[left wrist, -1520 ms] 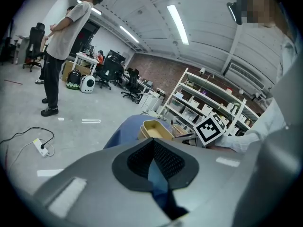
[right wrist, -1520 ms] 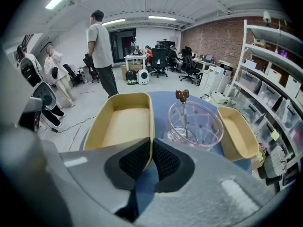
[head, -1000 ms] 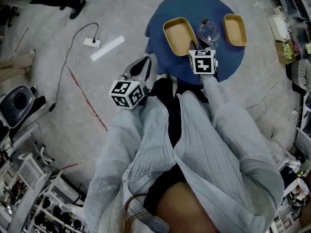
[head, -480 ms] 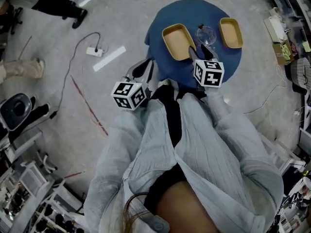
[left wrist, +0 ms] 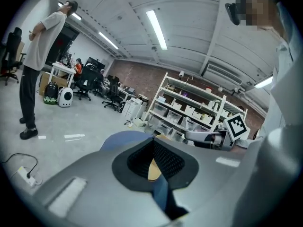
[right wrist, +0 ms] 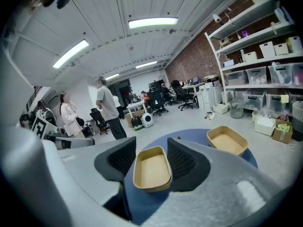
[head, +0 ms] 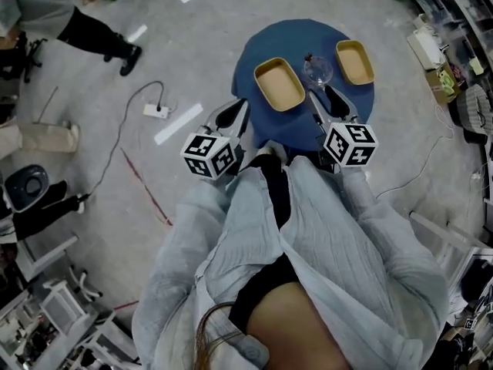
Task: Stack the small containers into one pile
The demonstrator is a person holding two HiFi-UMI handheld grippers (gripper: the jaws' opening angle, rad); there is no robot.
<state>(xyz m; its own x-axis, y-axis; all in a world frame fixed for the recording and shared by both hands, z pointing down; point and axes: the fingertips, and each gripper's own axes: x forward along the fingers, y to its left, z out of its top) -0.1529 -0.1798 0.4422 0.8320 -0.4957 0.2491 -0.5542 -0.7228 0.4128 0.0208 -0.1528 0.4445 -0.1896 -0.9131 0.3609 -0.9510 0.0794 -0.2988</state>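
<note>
The right gripper's [right wrist: 151, 146] fingers [right wrist: 182, 162] stand apart, just opened, pressing nothing. The near container [right wrist: 152, 171] shows in their gap, lying untouched on the blue table [right wrist: 194, 133] below. The left gripper's [left wrist: 152, 146] tips meet, empty; the second container [right wrist: 228, 141] sits farther right on the table.

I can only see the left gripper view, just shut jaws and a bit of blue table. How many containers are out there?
Observer: Two. One container sits in the middle of the table, and a second container is near its far right edge. They are not stacked.
Operator: Anything between them?
Observer: A clear glass stands between them.
Operator: Is the right gripper holding one?
Observer: No. The right gripper has just been opening its jaws, and nothing is between them. The middle container lies beyond them.
</note>
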